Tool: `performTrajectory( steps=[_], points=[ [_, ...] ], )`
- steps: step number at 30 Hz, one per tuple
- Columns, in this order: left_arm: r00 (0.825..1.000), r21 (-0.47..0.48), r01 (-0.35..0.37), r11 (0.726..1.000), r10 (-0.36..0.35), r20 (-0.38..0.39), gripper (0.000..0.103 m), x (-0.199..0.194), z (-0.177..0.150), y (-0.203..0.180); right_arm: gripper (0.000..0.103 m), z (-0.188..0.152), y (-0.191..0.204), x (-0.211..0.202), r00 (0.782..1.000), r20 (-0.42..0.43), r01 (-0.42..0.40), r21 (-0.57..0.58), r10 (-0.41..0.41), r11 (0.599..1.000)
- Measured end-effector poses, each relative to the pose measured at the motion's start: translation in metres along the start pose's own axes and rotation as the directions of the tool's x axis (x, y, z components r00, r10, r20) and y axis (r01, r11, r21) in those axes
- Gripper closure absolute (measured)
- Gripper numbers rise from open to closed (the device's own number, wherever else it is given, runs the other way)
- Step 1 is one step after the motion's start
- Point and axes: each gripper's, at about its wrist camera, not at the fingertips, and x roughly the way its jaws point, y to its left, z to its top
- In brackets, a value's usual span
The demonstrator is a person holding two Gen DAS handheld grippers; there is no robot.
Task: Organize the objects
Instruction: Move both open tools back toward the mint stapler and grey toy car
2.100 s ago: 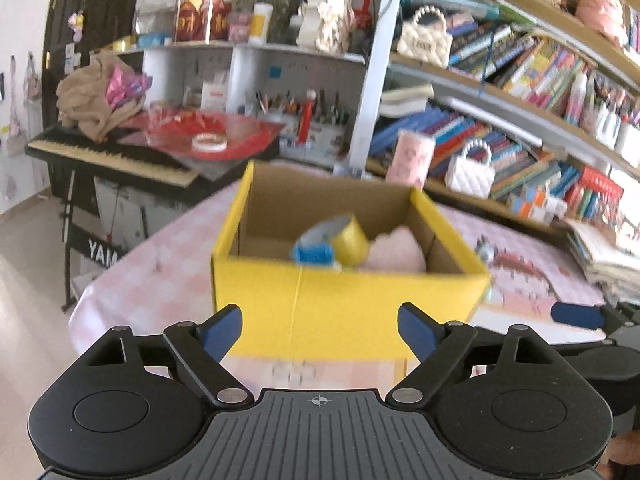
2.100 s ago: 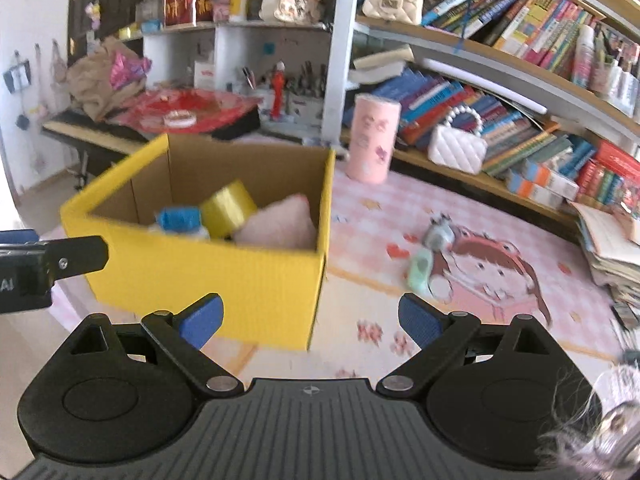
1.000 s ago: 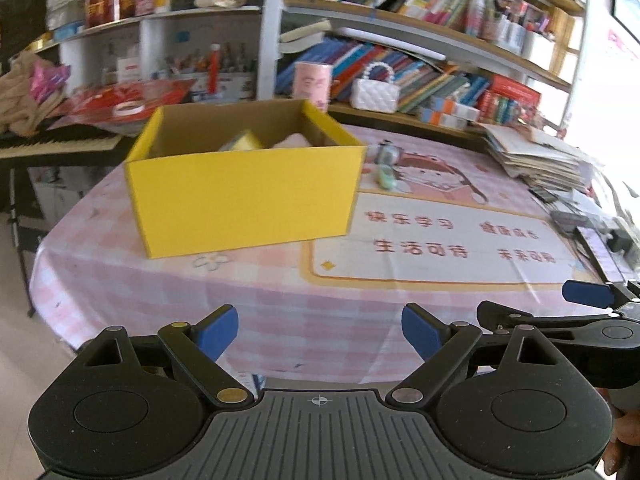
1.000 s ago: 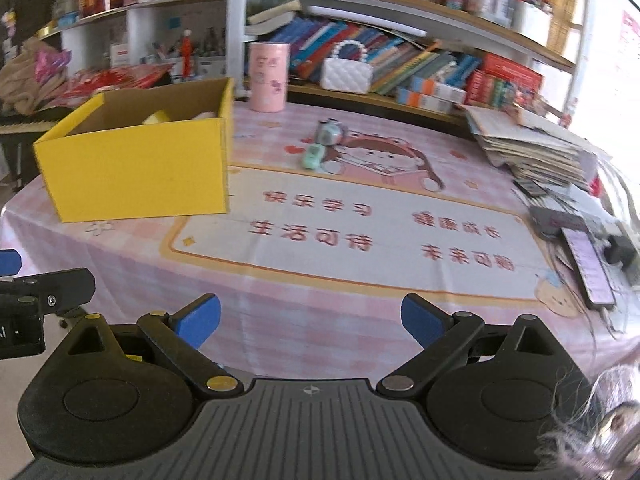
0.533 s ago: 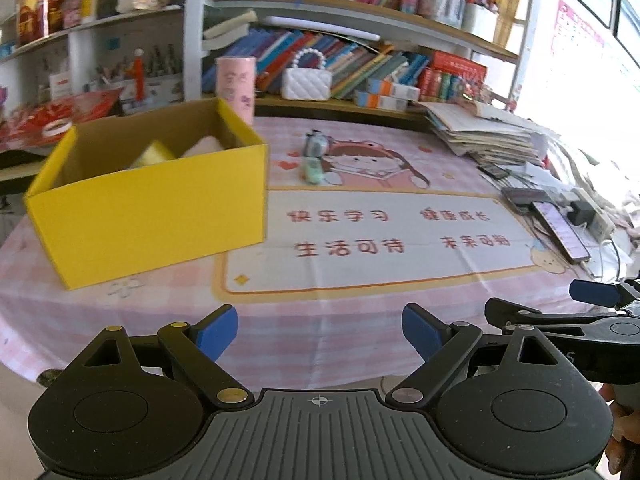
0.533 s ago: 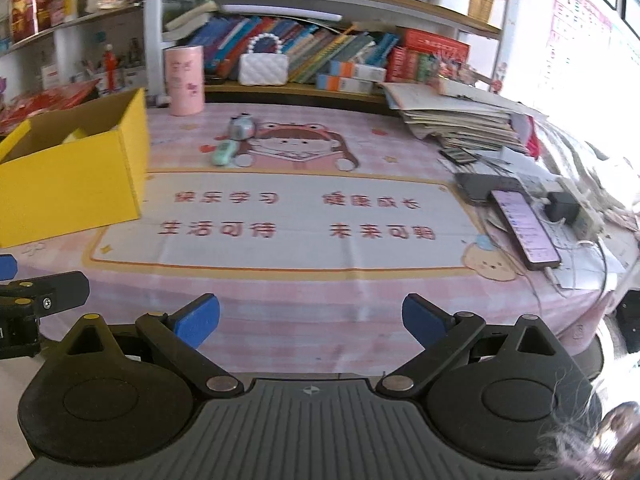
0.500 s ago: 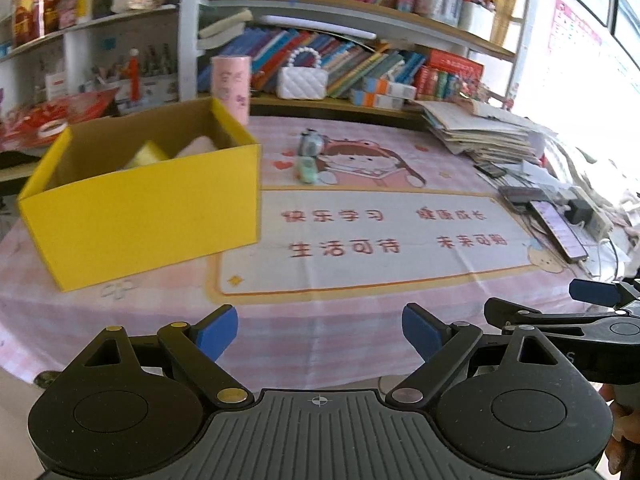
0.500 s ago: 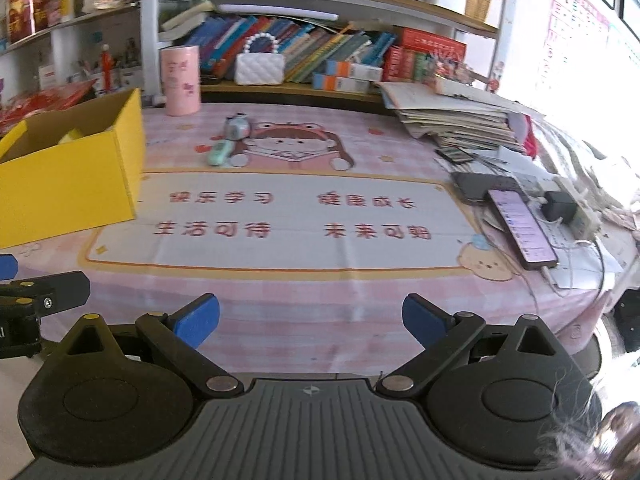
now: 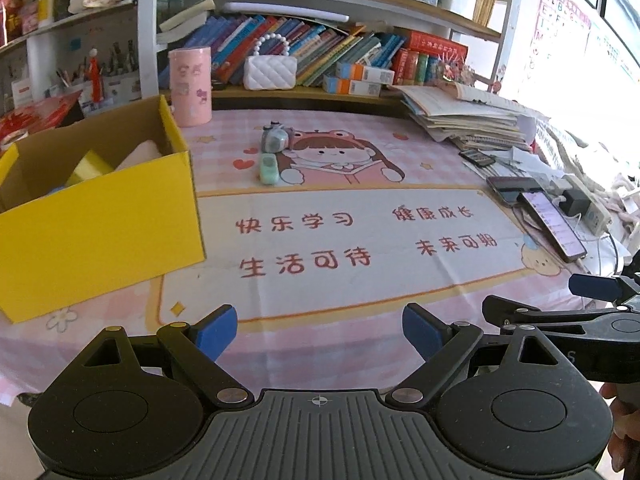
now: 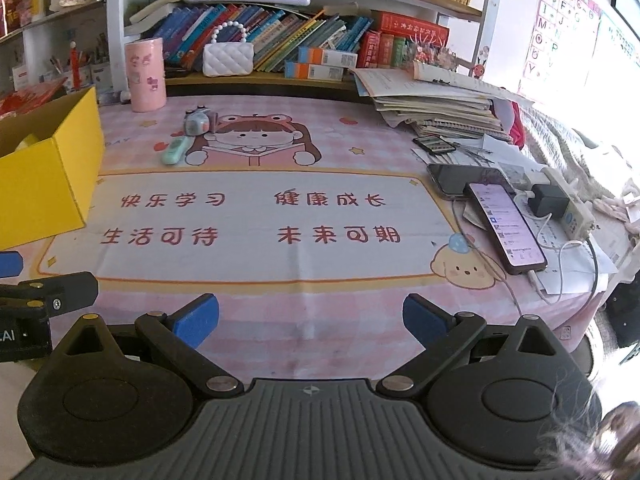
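Both grippers hang at the near table edge, nothing held: left gripper point(image 9: 319, 330) blue fingers spread wide, right gripper point(image 10: 311, 317) fingers equally wide apart. Beyond them, bare printed tablecloth point(image 10: 256, 220). Off to the left, the yellow cardboard box point(image 9: 96, 216), a yellow tape roll point(image 9: 89, 167) inside. Far across, well beyond the fingers, a mint-green gadget point(image 9: 268, 167) lies beside a small toy camera point(image 9: 275, 139). Pink canister point(image 9: 190, 86) stands farthest.

the right gripper point(image 10: 310, 318) is hovering wide apart and empty over the pink tablecloth point(image 10: 320, 312), the yellow box point(image 10: 48, 184) sitting far left
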Motion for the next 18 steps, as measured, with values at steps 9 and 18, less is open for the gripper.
performTrajectory(
  steps=[9,18],
  points=[
    [0.999,-0.008,-0.021,1.000,0.021,0.030,0.011,0.030,0.028,-0.010,0.004,0.034,-0.014,0.032,0.999,0.024,-0.041,-0.008,0.041,0.999],
    [0.992,-0.016,-0.112,0.994,0.113,0.062,0.014,0.065,0.062,-0.024,0.016,0.078,-0.034,0.074,0.992,0.057,-0.113,-0.023,0.114,0.993]
  ],
)
